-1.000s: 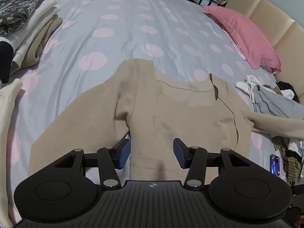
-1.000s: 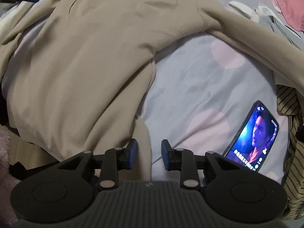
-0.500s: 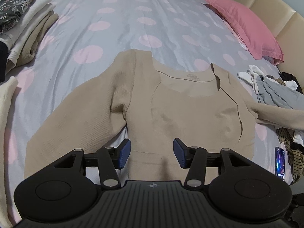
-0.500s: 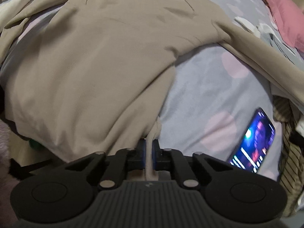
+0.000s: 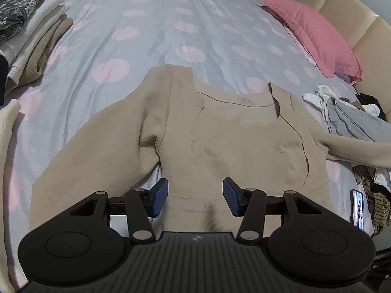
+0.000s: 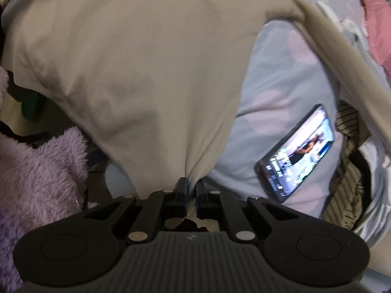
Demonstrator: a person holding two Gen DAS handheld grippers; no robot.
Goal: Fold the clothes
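A beige long-sleeved top [image 5: 234, 146] lies spread face up on the polka-dot bed sheet [image 5: 151, 31], sleeves out to both sides. My left gripper [image 5: 195, 197] is open and empty, hovering over the top's bottom hem. My right gripper [image 6: 191, 187] is shut on the hem corner of the beige top [image 6: 146, 68] and pulls the cloth taut toward the bed's near edge.
A lit phone [image 6: 298, 153] lies on the sheet right of the top; it also shows in the left wrist view [image 5: 357, 208]. Folded clothes [image 5: 31, 41] are stacked at far left. A pink pillow [image 5: 315, 34] and a loose clothes pile [image 5: 347, 114] lie right. A purple fluffy fabric [image 6: 36, 183] is at near left.
My right gripper closed on the top's hem corner and pulled it back toward the bed edge. The left gripper drew back a little, staying open.
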